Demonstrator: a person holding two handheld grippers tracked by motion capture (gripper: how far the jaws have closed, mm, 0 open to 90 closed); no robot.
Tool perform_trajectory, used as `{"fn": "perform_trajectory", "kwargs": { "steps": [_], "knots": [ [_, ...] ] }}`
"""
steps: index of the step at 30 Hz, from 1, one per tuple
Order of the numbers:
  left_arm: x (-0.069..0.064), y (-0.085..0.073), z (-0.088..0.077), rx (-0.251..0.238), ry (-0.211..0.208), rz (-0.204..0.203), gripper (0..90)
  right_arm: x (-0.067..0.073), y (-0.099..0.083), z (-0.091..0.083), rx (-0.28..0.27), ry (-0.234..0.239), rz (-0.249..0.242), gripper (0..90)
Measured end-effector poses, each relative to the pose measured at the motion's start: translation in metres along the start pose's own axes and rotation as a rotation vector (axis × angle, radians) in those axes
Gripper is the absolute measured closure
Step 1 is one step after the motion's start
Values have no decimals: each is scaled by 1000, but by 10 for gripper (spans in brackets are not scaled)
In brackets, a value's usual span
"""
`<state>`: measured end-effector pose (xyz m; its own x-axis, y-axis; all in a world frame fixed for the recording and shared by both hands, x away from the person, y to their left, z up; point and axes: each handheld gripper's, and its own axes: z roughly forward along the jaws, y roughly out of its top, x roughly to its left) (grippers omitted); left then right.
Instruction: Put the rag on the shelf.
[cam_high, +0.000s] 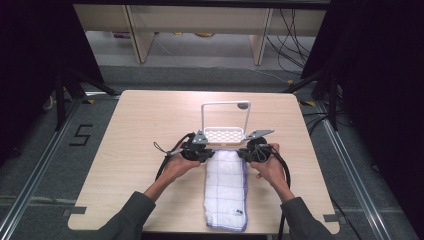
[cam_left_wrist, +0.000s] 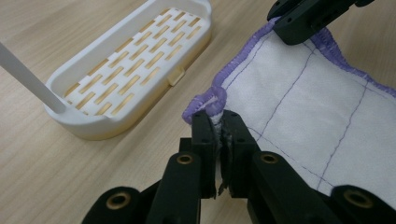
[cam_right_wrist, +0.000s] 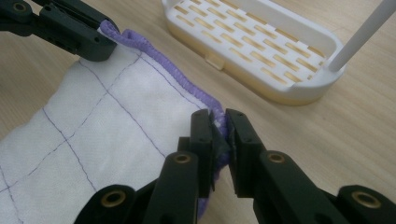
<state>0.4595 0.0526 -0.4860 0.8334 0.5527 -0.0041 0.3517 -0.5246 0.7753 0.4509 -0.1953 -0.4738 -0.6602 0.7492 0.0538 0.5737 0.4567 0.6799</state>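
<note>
A white cloth (cam_high: 226, 185) with a purple hem and thin purple grid lines lies lengthwise on the wooden table (cam_high: 145, 125). My left gripper (cam_left_wrist: 219, 122) is shut on the cloth's (cam_left_wrist: 299, 102) far left corner, the hem bunched between its jaws. My right gripper (cam_right_wrist: 219, 122) is shut on the far right corner of the cloth (cam_right_wrist: 107, 126). In the high view the left gripper (cam_high: 204, 151) and right gripper (cam_high: 248, 151) flank the cloth's far end. Just beyond stands a white slotted rack (cam_high: 224, 134) with a tall handle frame, seen as a tray (cam_left_wrist: 130, 60) in the left gripper view and as a tray (cam_right_wrist: 252, 42) in the right one.
The rack's upright white post (cam_left_wrist: 30, 79) rises from its end, close to the left gripper; the other post (cam_right_wrist: 359, 35) stands near the right one. Bare tabletop lies to both sides. Beyond the table are the floor, cables and dark stands.
</note>
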Motion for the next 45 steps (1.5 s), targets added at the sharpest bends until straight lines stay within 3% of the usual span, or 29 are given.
{"fn": "perform_trajectory", "kwargs": {
  "steps": [2, 5, 6, 14, 16, 17, 19, 21, 22, 23, 26, 27, 29, 30, 32, 36, 37, 41, 44, 45],
  "knots": [
    [0, 1, -2, -6, -4, 5, 846, -1, 1, -2, 14, 4, -10, 822],
    [-1, 3, -6, -5, 5, 13, 844, 1, 1, -5, -17, 2, -7, 822],
    [-2, 4, -7, -14, 7, 14, 844, 1, 3, -8, -2, 7, -14, 822],
    [-3, 11, -21, -30, 13, 15, 846, 5, 7, -18, -30, 10, -30, 823],
    [-5, 14, -27, -42, 12, 23, 846, 8, 7, -24, -74, 5, -29, 824],
    [-8, 18, -33, -49, 17, 33, 846, 10, 9, -30, -49, 13, -22, 824],
    [-11, 20, -36, -55, 16, 38, 846, 11, 8, -34, -59, 22, -32, 825],
    [-14, 24, -42, -58, 20, 56, 846, 14, 9, -41, -82, 22, -34, 825],
    [-14, 26, -44, -61, 20, 62, 846, 13, 10, -44, -101, 16, -61, 825],
    [-14, 29, -51, -78, 18, 71, 846, 17, 11, -52, -111, 19, -47, 826],
    [-15, 32, -57, -96, 12, 57, 847, 21, 14, -59, -128, 23, -51, 826],
    [-16, 33, -60, -99, 20, 64, 848, 23, 18, -66, -152, 21, -74, 827],
    [-19, 36, -66, -113, 14, 66, 848, 25, 19, -69, -156, 25, -65, 828],
    [-21, 39, -71, -121, 4, 74, 849, 24, 21, -72, -173, 18, -103, 828],
    [-26, 47, -85, -154, -10, 71, 849, 28, 25, -83, -205, 25, -111, 829],
    [-29, 57, -100, -168, -2, 91, 849, 34, 31, -99, -232, 30, -108, 830],
    [-30, 61, -104, -173, 5, 97, 849, 33, 36, -107, -267, 12, -138, 831],
    [-26, 76, -116, -186, 12, 83, 849, 32, 43, -113, -292, 18, -119, 832],
    [-23, 90, -126, -171, 36, 114, 850, 31, 54, -122, -323, 13, -129, 833],
    [-22, 100, -131, -186, 46, 110, 850, 30, 63, -129, -333, 9, -132, 834]
  ]
}}
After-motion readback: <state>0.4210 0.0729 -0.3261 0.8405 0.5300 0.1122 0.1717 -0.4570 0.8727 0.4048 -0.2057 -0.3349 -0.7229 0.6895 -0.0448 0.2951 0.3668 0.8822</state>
